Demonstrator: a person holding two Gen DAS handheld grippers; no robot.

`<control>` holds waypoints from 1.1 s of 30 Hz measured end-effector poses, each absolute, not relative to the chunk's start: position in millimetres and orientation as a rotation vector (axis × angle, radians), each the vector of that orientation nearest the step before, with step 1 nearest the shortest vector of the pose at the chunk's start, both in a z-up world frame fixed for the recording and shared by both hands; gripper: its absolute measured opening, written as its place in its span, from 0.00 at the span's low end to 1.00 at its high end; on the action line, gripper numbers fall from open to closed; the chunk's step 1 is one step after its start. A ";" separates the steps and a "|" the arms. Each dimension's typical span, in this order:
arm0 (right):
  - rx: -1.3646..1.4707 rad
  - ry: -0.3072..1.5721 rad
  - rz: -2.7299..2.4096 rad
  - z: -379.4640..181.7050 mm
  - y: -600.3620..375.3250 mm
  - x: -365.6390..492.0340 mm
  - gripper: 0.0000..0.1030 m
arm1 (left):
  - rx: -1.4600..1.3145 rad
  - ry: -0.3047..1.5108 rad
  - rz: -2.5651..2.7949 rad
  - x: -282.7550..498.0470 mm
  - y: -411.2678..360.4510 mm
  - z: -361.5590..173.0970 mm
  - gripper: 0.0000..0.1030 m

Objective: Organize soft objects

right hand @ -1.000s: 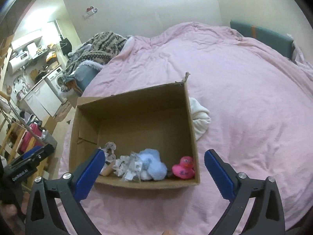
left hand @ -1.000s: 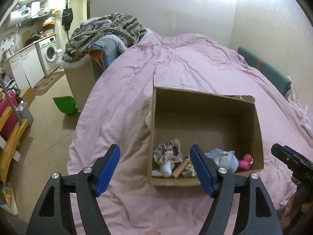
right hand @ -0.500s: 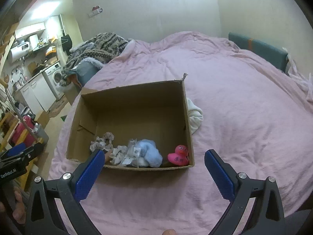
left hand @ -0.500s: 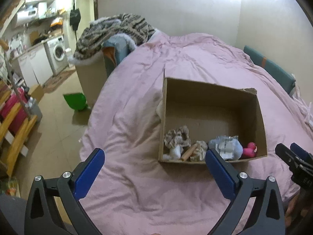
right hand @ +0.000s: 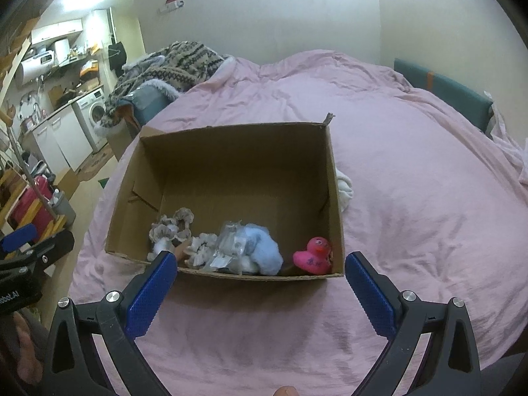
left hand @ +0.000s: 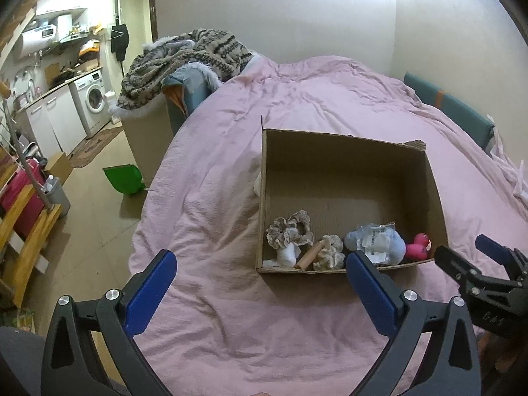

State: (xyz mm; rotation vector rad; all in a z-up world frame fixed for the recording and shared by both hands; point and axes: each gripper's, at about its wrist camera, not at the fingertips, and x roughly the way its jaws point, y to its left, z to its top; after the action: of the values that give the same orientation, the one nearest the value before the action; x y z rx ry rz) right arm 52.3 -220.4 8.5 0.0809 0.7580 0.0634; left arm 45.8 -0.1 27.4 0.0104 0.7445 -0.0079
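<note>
An open cardboard box sits on the pink bed cover. Along its near wall lie beige scrunchies, a tan roll, a light blue plush in plastic and a pink rubber duck. A white soft cloth lies on the bed against the box's outer side. My left gripper is open and empty, held back from the box's near left. My right gripper is open and empty in front of the box.
The pink bed cover spreads around the box. A patterned blanket is piled on a bin at the bed's far left. A green dustpan, a washing machine and a wooden rack stand on the floor to the left.
Both grippers have drawn back and up from the box, so it looks smaller and farther. The left gripper's jaws opened wider. The objects in the box have not moved.
</note>
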 end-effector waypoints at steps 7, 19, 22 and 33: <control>0.073 0.769 0.063 6.1 -218.7 54.0 1.00 | 0.010 0.746 -0.009 45.6 0.7 27.5 1.00; 0.079 0.781 0.059 4.0 -219.4 55.4 1.00 | 0.007 0.749 -0.011 45.1 1.1 28.0 1.00; 0.080 0.783 0.059 3.9 -219.6 55.5 1.00 | 0.005 0.749 -0.011 45.1 1.1 27.8 1.00; 0.084 0.786 0.058 3.0 -220.6 55.6 1.00 | 0.004 0.751 -0.012 45.0 1.3 27.4 1.00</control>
State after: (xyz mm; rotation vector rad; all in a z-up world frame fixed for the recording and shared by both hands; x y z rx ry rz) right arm 55.6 -220.6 3.0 0.0837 0.7859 0.0585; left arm 45.0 1.3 27.4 0.0043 0.7510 -0.0117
